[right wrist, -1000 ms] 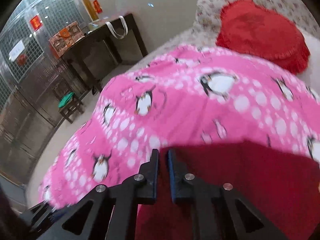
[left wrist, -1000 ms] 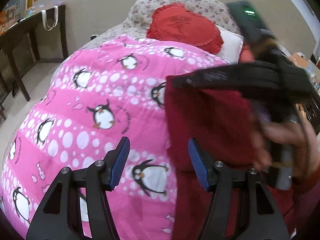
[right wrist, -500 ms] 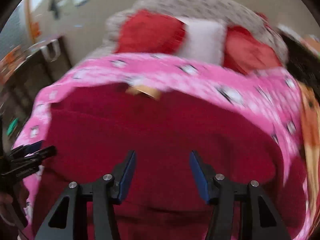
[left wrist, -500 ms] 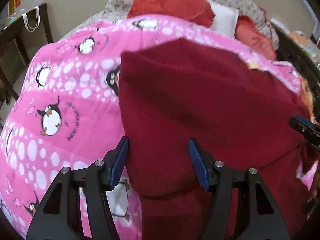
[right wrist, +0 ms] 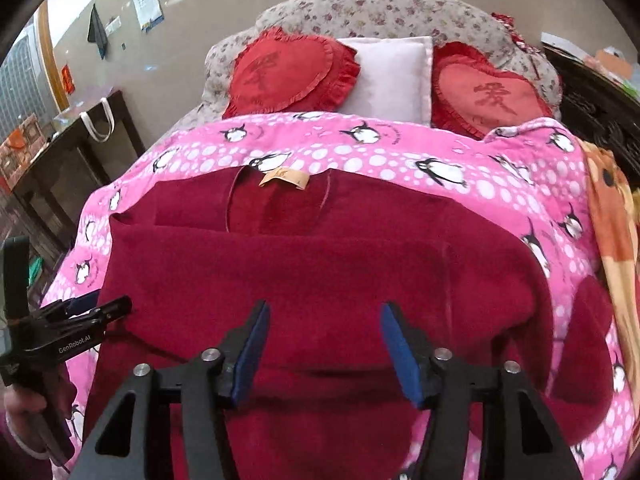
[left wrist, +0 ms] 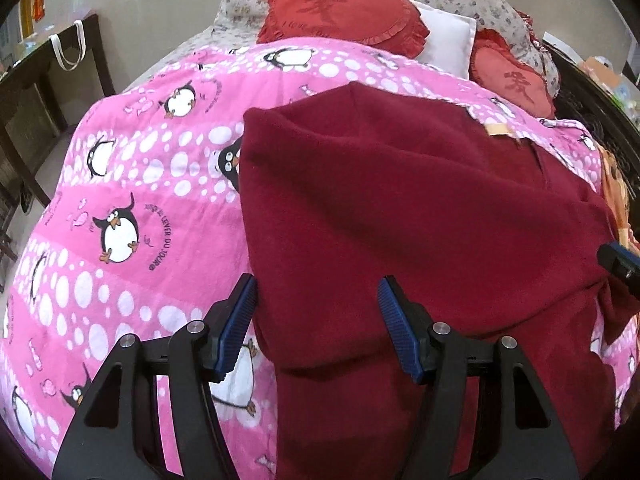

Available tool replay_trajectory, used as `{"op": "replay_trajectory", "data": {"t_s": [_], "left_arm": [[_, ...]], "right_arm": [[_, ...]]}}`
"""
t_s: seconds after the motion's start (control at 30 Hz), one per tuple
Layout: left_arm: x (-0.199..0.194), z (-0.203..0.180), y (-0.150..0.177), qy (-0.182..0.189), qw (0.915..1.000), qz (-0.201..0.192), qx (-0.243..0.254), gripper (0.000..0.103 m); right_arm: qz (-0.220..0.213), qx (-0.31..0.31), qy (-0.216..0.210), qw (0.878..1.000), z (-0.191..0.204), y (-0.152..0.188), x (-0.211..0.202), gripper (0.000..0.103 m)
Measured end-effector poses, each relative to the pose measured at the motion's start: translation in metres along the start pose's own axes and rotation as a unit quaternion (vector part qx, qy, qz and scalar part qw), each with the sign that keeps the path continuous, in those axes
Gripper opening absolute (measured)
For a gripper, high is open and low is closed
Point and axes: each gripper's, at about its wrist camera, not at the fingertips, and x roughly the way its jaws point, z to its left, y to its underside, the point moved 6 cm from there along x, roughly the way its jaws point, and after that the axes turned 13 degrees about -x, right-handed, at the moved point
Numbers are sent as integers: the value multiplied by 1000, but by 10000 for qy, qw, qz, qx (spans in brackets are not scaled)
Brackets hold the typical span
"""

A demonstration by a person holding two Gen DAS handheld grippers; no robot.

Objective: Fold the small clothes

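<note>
The sweater (right wrist: pixel 320 272) lies on the bed (right wrist: pixel 460 152), collar toward the pillows (right wrist: pixel 388 76), folded crosswise. A second ago the right gripper (right wrist: pixel 322 348) pinched it; now both it and the left gripper (left wrist: pixel 318 320) are spread open.

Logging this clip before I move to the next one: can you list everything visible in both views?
sweater: 1, dark red, lying on the blanket, partly folded
label: 1, tan, at the sweater's neckline
blanket: 1, pink with penguins, covering the bed
heart cushions: 2, red, at the head of the bed
pillow: 1, white, between the cushions
floral bedding: 1, grey, behind the cushions
side table: 1, dark, left of the bed
left hand-held gripper: 1, black with blue pads, open over the sweater's left edge
right hand-held gripper: 1, same, open above the sweater
</note>
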Motion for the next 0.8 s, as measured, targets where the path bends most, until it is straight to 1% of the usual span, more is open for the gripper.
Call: {"op": "replay_trajectory", "data": {"t_s": [0.07, 0.2, 0.23, 0.3, 0.4, 0.57, 0.67, 0.8], "left_arm": [[-5, -2, 2, 27, 10000, -26, 9, 63], [-15, -9, 8, 74, 9999, -35, 81, 63], [-17, -12, 9, 80, 9999, -44, 115, 63], [-21, -16, 12, 51, 9998, -92, 189, 63], [-26, -21, 15, 28, 9996, -124, 271, 63], [-30, -30, 22, 38, 9991, -171, 374, 63], [-32, -37, 25, 42, 9988, -191, 442, 63], [-32, -44, 29, 54, 9984, -196, 523, 63]], "right_arm": [[17, 61, 18, 10000, -5, 6, 2, 67], [308, 80, 43, 9995, -7, 21, 24, 69], [351, -20, 114, 9993, -4, 22, 26, 70], [376, -170, 173, 9990, 2, 20, 26, 77], [422, -235, 175, 9987, 7, 21, 24, 77], [155, -2, -18, 9999, 4, 23, -4, 77], [106, 109, 15, 9999, -4, 28, -20, 77], [-98, 221, 159, 9996, -20, 31, -42, 77]]}}
